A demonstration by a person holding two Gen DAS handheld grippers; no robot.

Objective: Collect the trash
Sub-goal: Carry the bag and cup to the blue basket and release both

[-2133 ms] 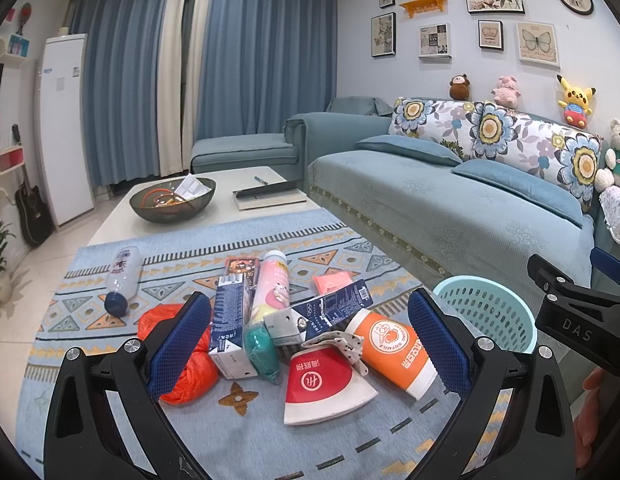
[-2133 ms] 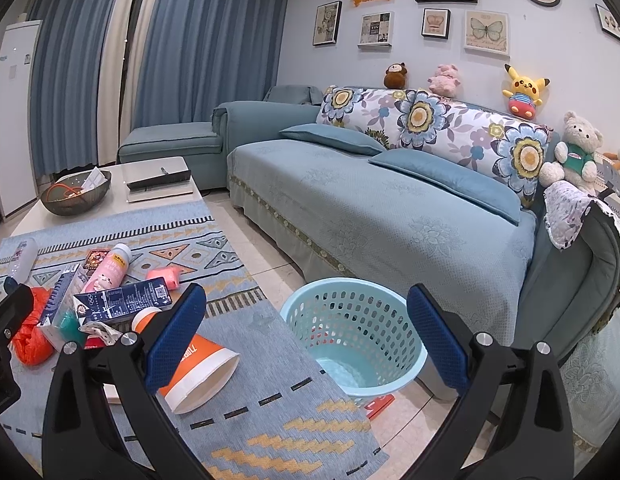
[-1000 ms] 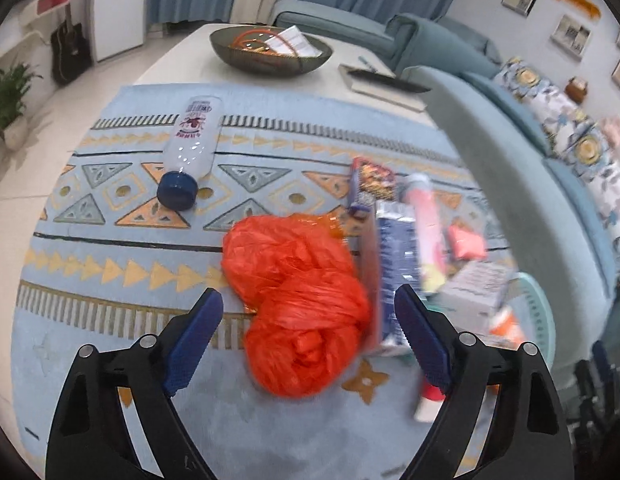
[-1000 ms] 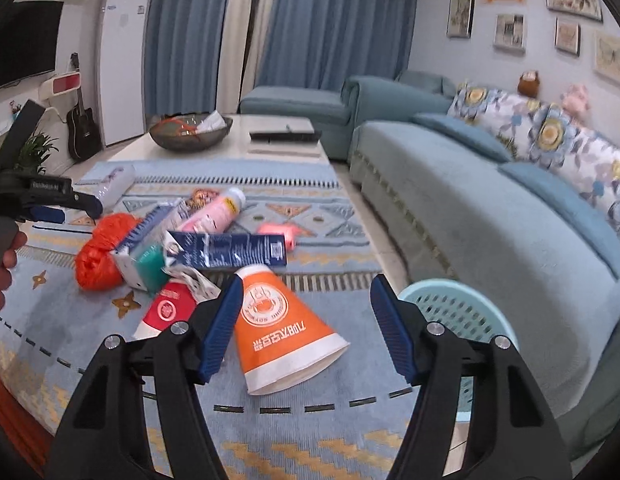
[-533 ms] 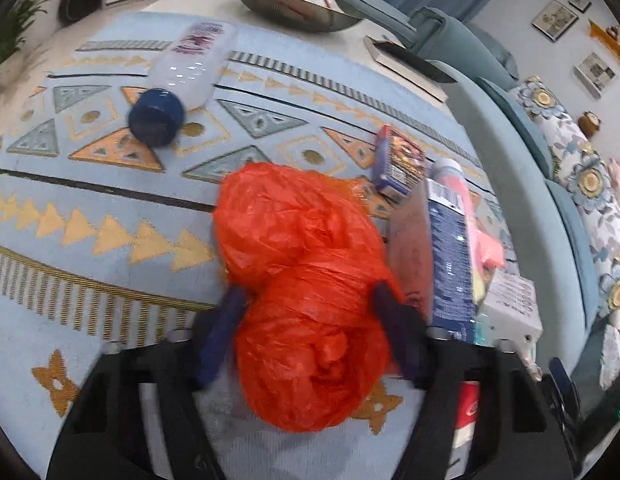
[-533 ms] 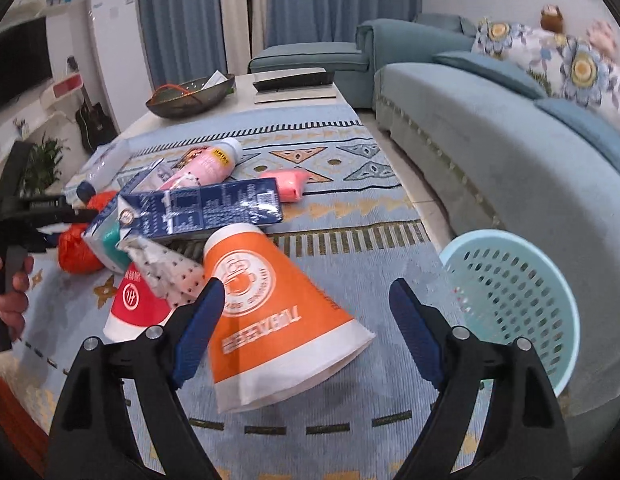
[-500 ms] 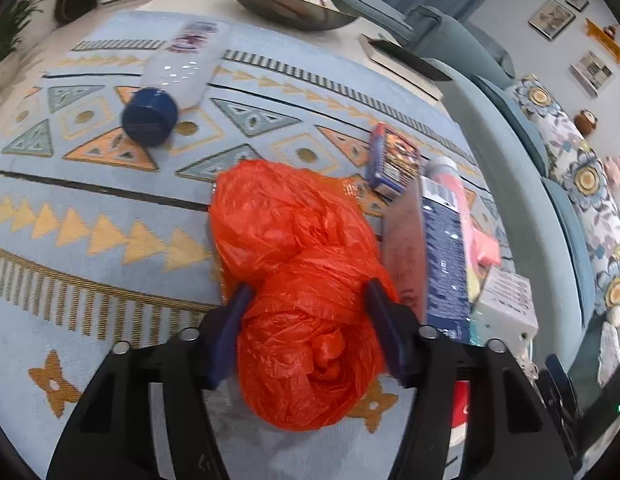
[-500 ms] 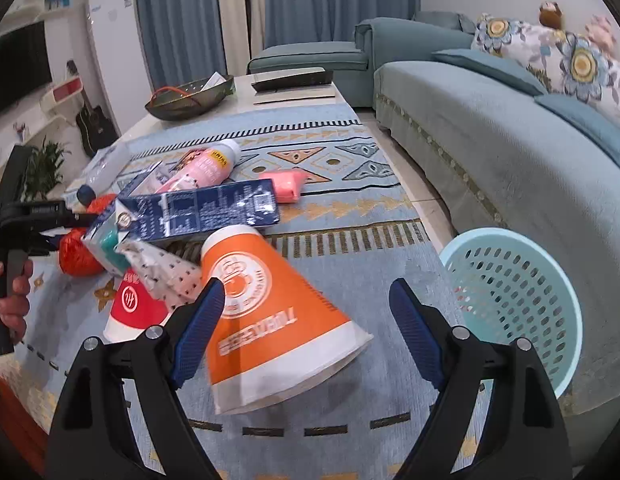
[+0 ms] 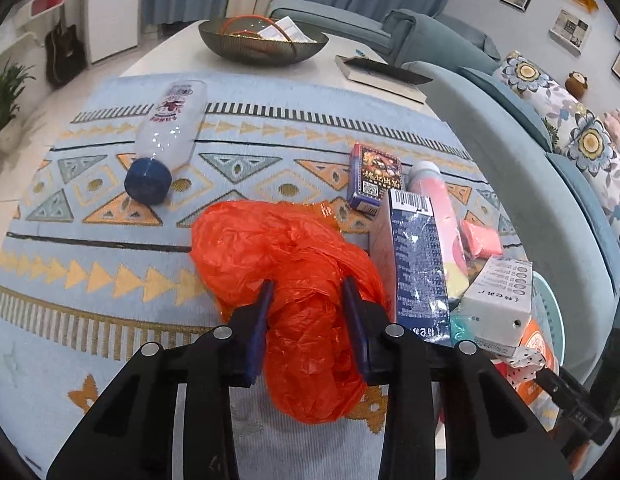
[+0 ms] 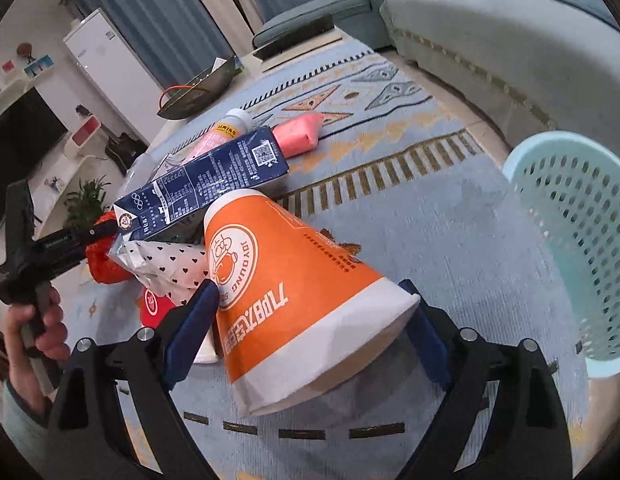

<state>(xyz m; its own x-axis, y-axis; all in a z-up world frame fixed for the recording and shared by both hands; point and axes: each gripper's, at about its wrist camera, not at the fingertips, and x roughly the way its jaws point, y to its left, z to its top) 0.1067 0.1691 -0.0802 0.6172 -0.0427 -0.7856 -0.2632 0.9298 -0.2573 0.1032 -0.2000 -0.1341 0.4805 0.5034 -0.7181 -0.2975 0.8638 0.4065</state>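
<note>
The left gripper (image 9: 306, 300) is built of matte black plastic arms, each fastened with round silver screws, and its fingers (image 9: 259, 330) are faced with dark blue pads. The right gripper (image 10: 310, 308) is made the same way: black arms, silver screws, blue pads. In the right wrist view, white lettering is printed on the left gripper's black body, and the left hand (image 10: 42, 320) is seen bare-skinned above a grey-green sleeve.
</note>
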